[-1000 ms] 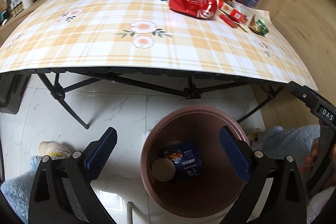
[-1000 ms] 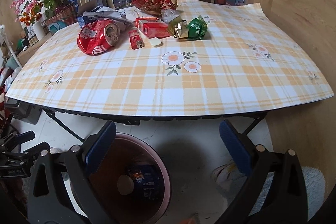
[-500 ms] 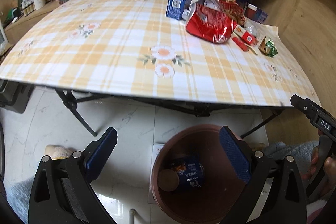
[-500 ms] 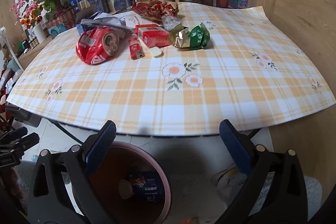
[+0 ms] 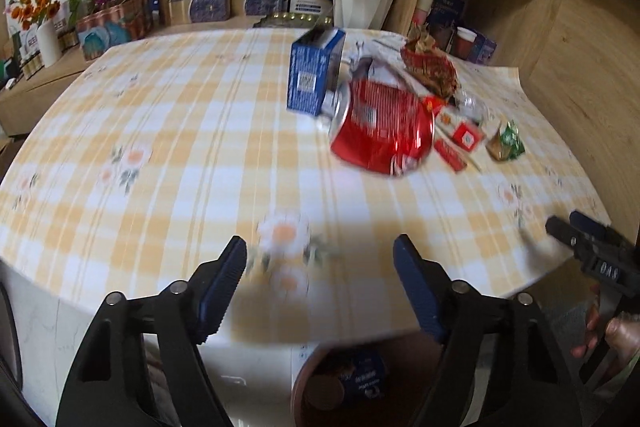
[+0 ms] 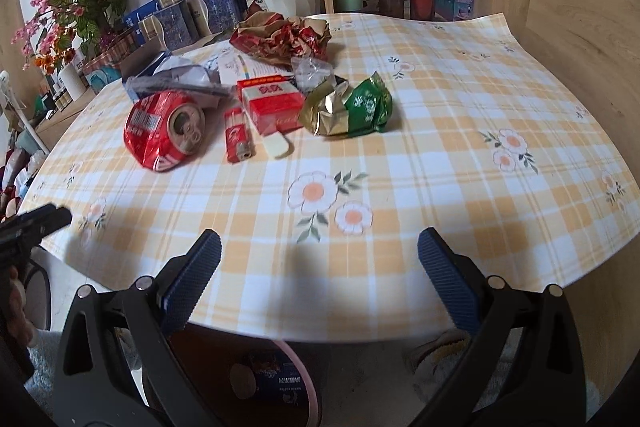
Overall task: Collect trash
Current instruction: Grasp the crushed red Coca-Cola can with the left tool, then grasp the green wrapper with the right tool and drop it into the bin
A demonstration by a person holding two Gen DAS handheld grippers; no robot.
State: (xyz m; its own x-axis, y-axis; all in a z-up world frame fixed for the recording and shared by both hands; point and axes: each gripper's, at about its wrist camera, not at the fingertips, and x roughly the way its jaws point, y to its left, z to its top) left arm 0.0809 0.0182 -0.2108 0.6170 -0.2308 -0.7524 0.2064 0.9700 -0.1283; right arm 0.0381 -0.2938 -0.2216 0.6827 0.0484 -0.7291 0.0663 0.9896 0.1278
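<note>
Table (image 6: 460, 115), yellow-and-white check cloth with daisy print. On it, clustered toward the far side: crushed red can (image 6: 164, 133), blue carton (image 5: 316, 71), red lighter (image 6: 237, 135), red-and-white packet (image 6: 274, 103), green-and-gold wrapper (image 6: 352, 107), crumpled red-and-gold wrapper (image 6: 284, 37). Near half bare.

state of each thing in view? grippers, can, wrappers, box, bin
left gripper: empty, jaws just closing partway
right gripper: open, empty
red can: crushed, on its side
blue box: upright, top open
green wrapper: crumpled
red cigarette pack: lying flat
bin: on floor, holds blue carton
</note>
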